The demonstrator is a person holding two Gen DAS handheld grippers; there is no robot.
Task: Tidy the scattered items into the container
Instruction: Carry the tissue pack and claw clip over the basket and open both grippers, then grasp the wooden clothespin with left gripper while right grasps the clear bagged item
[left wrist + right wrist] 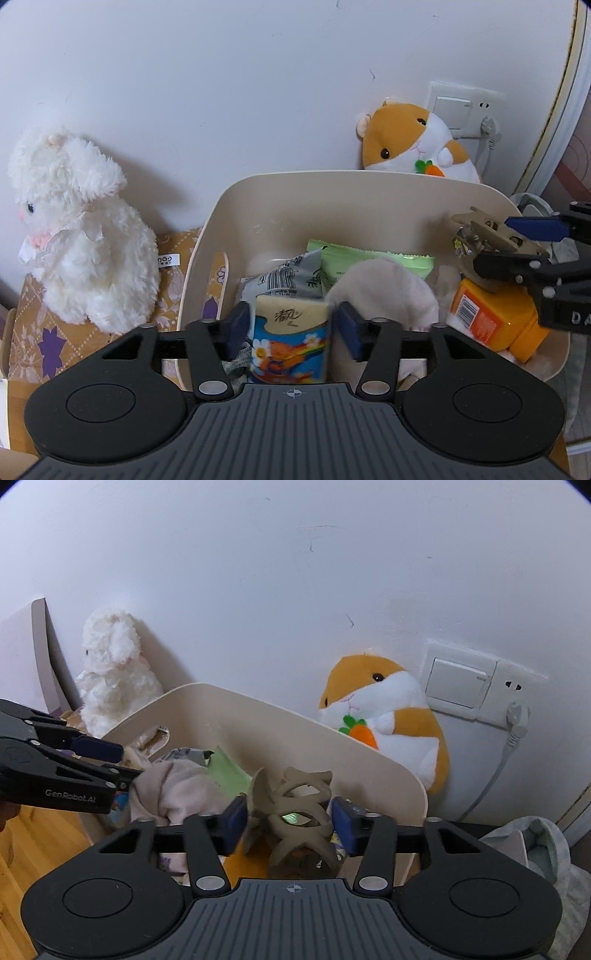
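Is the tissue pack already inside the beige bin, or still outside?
Inside: the tissue pack sits within the beige bin walls, between the left gripper pads.

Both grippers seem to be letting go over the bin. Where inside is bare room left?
Only a strip of bin floor along the far wall, behind the green packet. Nearer, tissue pack, pale cloth and orange box crowd it.

We note the bin (369, 192) before the wall; hamster plush (413, 144) behind it, rabbit plush (74, 236) left, tissue pack (291, 332) and hair claw (295, 812) over it.

Black grippers (291, 328), blue pads (347, 330)
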